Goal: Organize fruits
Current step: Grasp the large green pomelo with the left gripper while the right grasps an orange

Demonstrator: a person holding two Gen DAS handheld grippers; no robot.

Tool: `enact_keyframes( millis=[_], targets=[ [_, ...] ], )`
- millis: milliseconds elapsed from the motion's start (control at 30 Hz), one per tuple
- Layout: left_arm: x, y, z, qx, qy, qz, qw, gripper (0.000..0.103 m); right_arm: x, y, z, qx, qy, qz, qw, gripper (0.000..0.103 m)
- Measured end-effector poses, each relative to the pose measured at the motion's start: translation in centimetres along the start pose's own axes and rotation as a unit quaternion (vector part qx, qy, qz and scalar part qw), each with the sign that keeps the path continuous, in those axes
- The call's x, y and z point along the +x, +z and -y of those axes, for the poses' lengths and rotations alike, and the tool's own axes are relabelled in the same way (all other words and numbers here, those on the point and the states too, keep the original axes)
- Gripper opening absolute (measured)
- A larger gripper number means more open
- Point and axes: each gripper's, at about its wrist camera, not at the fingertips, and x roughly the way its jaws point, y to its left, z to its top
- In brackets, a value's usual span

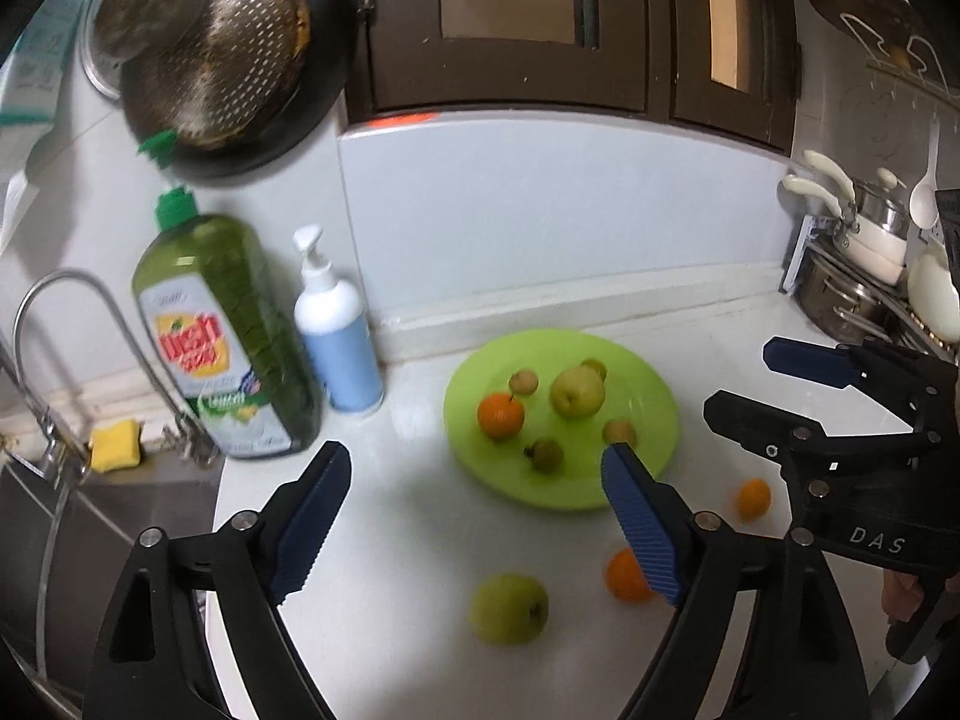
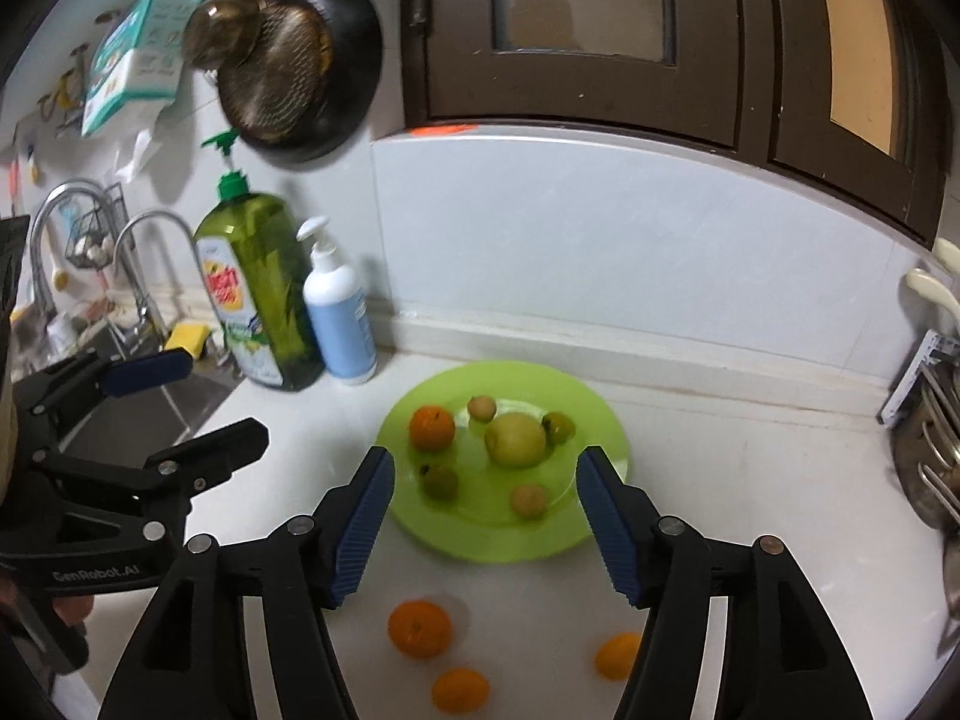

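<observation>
A green plate [image 1: 648, 384] [image 2: 576, 402] on the white counter holds an orange [image 1: 500, 415] [image 2: 431, 427], a yellow-green apple [image 1: 577, 391] [image 2: 516, 439] and several small fruits. Loose on the counter in the left wrist view lie a green apple [image 1: 509, 608] and two oranges [image 1: 624, 575] [image 1: 753, 499]. The right wrist view shows three loose oranges [image 2: 419, 628] [image 2: 459, 690] [image 2: 618, 655]. My left gripper [image 1: 477, 468] is open and empty above the counter before the plate. My right gripper [image 2: 485, 468] is open and empty over the plate's near edge; it also shows in the left wrist view [image 1: 738, 381].
A green dish-soap bottle [image 1: 225, 336] [image 2: 261, 294] and a white pump bottle [image 1: 339, 336] [image 2: 339, 312] stand left of the plate. The sink with its tap [image 1: 72, 324] and a yellow sponge [image 1: 115, 443] is at the left. Pots on a rack [image 1: 870, 264] stand at the right.
</observation>
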Motion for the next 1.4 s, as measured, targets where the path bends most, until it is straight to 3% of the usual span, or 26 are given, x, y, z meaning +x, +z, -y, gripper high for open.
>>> enact_keyframes(
  millis=[400, 767, 1167, 1400],
  targets=[
    [0.4, -5.4, -0.3, 0.003, 0.021, -0.03, 0.9993, 0.087, 1.0, -5.2, -2.2, -0.002, 0.017, -0.056, 0.998, 0.064],
    [1.6, -8.9, 0.6, 0.022, 0.0, -0.053, 0.9983, 0.087, 2.0, -8.0, -2.9, -0.014, 0.025, -0.094, 0.995, 0.064],
    [5.1, -9.7, 0.7, 0.043, -0.024, -0.081, 0.9955, 0.085, 5.6, -9.0, -2.8, -0.017, 0.045, -0.144, 0.988, 0.063],
    [6.8, -9.5, 0.8, 0.043, -0.047, -0.094, 0.9935, 0.073, 7.0, -9.2, -2.6, -0.015, 0.057, -0.164, 0.985, 0.058]
  ],
)
